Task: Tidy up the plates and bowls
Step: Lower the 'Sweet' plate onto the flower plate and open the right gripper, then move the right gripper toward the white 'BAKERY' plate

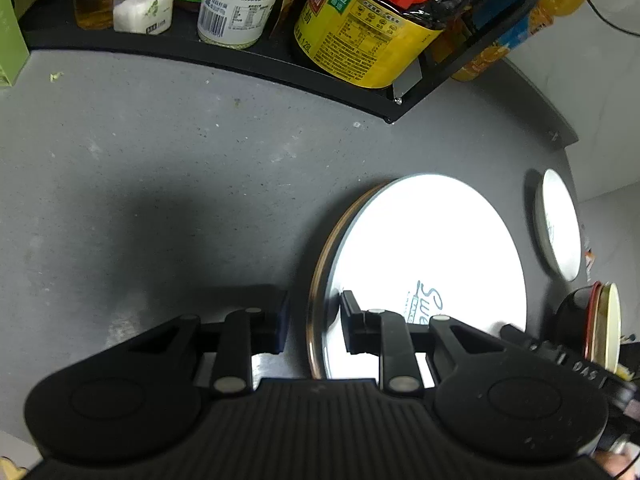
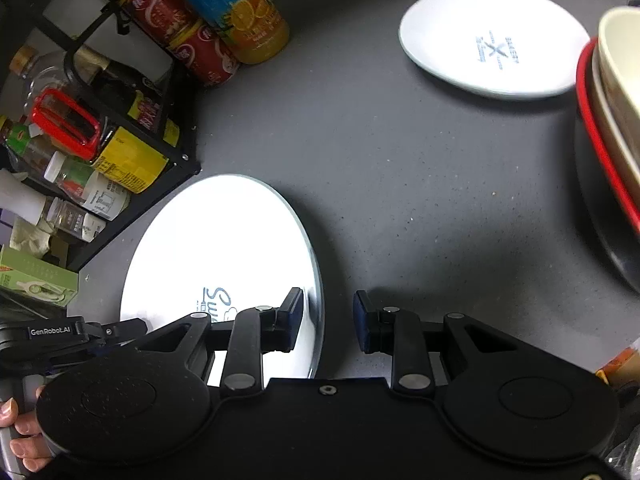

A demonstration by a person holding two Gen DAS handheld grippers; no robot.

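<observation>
Both hand-held grippers straddle the rim of the same big white plate (image 1: 424, 248) with their jaws parted. From my left hand-held gripper (image 1: 314, 320), low in the left wrist frame, I see one pad on the bench side and one over the plate's face, neither pressing the rim, so it is open around the edge, not gripping. My right hand-held gripper (image 2: 328, 320), low in the right wrist frame, stands the same way at the plate's opposite edge: one pad over the white surface, the other over the grey bench (image 2: 400, 160), apart from the rim, open.

That plate lies flat at lower centre of both views, with blue script starting "Swe" on it; the rest is hidden by the fingers. A thin brown rim shows under its left edge in the left view.

A smaller white plate (image 2: 492, 40) sits at upper right of the right wrist frame, well apart, printed with a crossed mark and small lettering I cannot read. At the right edge a stack of bowls (image 2: 616, 120) shows a cream one above a red rim.

A black rack (image 1: 280, 68) across the top of the left view holds a yellow-labelled bottle (image 1: 360, 36) reading "1.28L" and a white jar (image 1: 236, 4) dated "2026/02/18". "GenRobot.AI" is printed on the other device at lower left of the right view.
</observation>
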